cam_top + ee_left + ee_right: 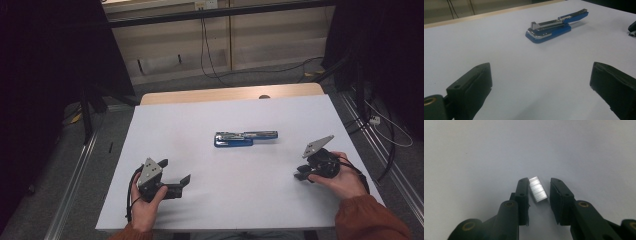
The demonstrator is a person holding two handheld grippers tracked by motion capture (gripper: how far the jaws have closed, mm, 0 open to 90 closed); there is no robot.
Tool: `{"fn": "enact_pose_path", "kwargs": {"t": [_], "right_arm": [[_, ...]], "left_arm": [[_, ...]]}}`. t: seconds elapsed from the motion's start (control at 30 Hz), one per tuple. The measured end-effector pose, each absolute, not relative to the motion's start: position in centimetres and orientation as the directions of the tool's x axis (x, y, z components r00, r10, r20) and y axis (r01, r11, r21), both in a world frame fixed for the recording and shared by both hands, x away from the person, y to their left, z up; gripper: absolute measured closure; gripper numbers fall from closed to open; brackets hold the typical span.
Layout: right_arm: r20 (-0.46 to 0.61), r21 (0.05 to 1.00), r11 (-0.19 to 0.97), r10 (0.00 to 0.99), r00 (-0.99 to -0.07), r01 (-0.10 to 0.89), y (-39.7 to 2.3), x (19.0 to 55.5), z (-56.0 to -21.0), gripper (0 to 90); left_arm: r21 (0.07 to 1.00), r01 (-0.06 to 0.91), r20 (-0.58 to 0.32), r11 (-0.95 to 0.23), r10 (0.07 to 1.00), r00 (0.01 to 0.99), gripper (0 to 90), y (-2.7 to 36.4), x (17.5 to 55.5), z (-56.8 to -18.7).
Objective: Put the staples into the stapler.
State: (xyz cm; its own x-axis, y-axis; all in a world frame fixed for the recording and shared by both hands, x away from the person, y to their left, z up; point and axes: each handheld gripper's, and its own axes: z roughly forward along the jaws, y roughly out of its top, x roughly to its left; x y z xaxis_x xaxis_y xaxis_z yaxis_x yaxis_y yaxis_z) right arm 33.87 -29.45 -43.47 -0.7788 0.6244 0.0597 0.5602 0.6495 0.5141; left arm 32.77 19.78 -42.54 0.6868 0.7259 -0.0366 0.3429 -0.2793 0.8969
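Observation:
A blue and silver stapler [245, 138] lies swung open at the middle of the white table [190, 115]; the left gripper view has it ahead, the stapler [554, 27] well beyond the jaws. My left gripper [176, 171] rests near the front left edge, open, with bare table between its jaws [540, 72]. At the front right, my right gripper [301, 172] points down at the table. Between its jaws [539, 181] lies a short silver strip of staples [538, 190], slanted, close against the left pad, with a thin gap to the right pad.
A wooden edge [230, 93] runs along the table's far side. Beyond it are a floor with black cables [210, 65] and dark stands at both sides. Metal rails [75, 175] flank the table. The right gripper's tip [632, 28] shows at the far right of the left gripper view.

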Motion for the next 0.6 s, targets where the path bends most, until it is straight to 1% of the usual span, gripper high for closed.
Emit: {"fn": "enact_pose_path", "kwargs": {"t": [0.07, 0.23, 0.3, 0.6], "right_arm": [[0.067, 0.514, 0.646, 0.626, -0.777, 0.564, -29.51, 33.90, -43.47, 72.5], [0.063, 0.511, 0.651, 0.622, -0.780, 0.561, -29.31, 33.92, -43.48, 74.5], [0.054, 0.513, 0.655, 0.621, -0.782, 0.555, -29.26, 33.94, -43.50, 78.7], [0.053, 0.506, 0.651, 0.631, -0.774, 0.565, -29.12, 33.94, -43.44, 79.1]], "left_arm": [[0.894, 0.347, -0.036, -0.284, 0.727, 0.686, 4.3, 19.72, 32.77, -42.61], [0.893, 0.346, -0.033, -0.288, 0.725, 0.688, 4.3, 19.65, 32.75, -42.59], [0.893, 0.345, -0.033, -0.288, 0.725, 0.688, 4.3, 19.64, 32.75, -42.59], [0.893, 0.344, -0.032, -0.290, 0.721, 0.692, 4.3, 19.62, 32.74, -42.60]]}}
